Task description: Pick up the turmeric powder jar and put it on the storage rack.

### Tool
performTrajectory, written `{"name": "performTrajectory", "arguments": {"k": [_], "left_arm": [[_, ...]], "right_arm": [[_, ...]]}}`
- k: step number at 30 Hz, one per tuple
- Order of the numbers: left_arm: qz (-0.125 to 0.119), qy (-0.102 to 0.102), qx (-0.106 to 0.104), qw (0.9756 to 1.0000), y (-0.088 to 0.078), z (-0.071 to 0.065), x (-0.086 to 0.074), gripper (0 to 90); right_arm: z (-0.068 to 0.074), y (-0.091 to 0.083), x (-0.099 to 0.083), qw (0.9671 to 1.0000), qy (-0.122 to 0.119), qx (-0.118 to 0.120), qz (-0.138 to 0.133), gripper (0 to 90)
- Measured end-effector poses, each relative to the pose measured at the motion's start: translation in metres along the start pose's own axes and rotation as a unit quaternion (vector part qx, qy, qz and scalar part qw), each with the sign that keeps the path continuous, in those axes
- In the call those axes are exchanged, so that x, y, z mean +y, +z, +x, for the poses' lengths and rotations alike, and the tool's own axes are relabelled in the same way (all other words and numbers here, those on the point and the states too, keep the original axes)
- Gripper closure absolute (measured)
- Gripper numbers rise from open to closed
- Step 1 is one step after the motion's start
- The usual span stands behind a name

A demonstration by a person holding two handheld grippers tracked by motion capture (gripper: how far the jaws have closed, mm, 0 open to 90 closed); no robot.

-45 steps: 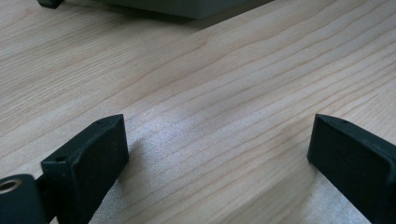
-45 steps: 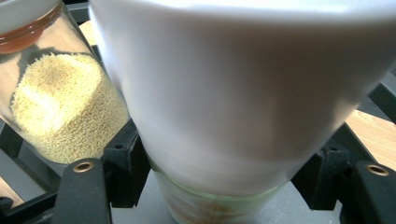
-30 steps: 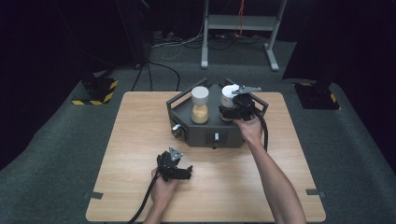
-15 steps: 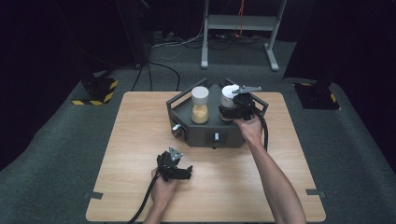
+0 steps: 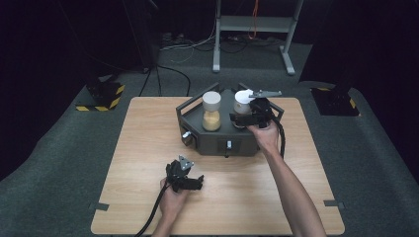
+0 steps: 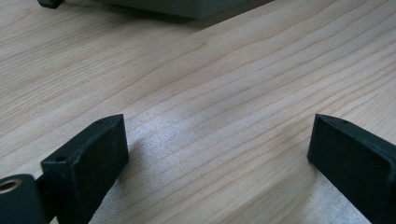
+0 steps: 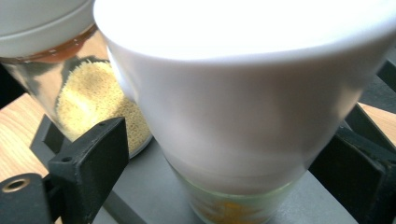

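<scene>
No text, label, brand, number or sign can be read on anything here

In the right gripper view the white cap (image 7: 243, 88) is blurred and cut off by the top and right edges; the jar's contents (image 7: 224, 212) are cropped at the bottom; the second jar (image 7: 88, 88) is cut at upper left; in the left gripper view the grey stand (image 6: 177, 7) is cut by the top edge; in the high view the right gripper (image 5: 247, 117) hides the lower part of its jar.
</scene>
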State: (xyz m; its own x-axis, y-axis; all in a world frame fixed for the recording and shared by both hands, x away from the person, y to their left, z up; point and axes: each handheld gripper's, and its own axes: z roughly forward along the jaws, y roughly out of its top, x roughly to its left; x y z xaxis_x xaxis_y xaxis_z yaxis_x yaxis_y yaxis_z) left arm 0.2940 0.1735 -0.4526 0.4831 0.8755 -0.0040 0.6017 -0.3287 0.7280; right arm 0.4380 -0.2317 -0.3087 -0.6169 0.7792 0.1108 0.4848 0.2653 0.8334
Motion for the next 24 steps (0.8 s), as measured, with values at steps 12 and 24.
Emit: {"name": "performTrajectory", "arguments": {"k": [12,24], "left_arm": [[0.002,0.004,0.000,1.0000,0.000,0.001,0.001,5.0],[0.002,0.004,0.000,1.0000,0.000,0.001,0.001,5.0]], "right_arm": [[-0.009,-0.010,-0.010,0.9998,0.015,0.010,-0.013,6.5],[-0.015,-0.024,-0.018,0.9994,0.018,0.017,-0.024,7.2]]}}
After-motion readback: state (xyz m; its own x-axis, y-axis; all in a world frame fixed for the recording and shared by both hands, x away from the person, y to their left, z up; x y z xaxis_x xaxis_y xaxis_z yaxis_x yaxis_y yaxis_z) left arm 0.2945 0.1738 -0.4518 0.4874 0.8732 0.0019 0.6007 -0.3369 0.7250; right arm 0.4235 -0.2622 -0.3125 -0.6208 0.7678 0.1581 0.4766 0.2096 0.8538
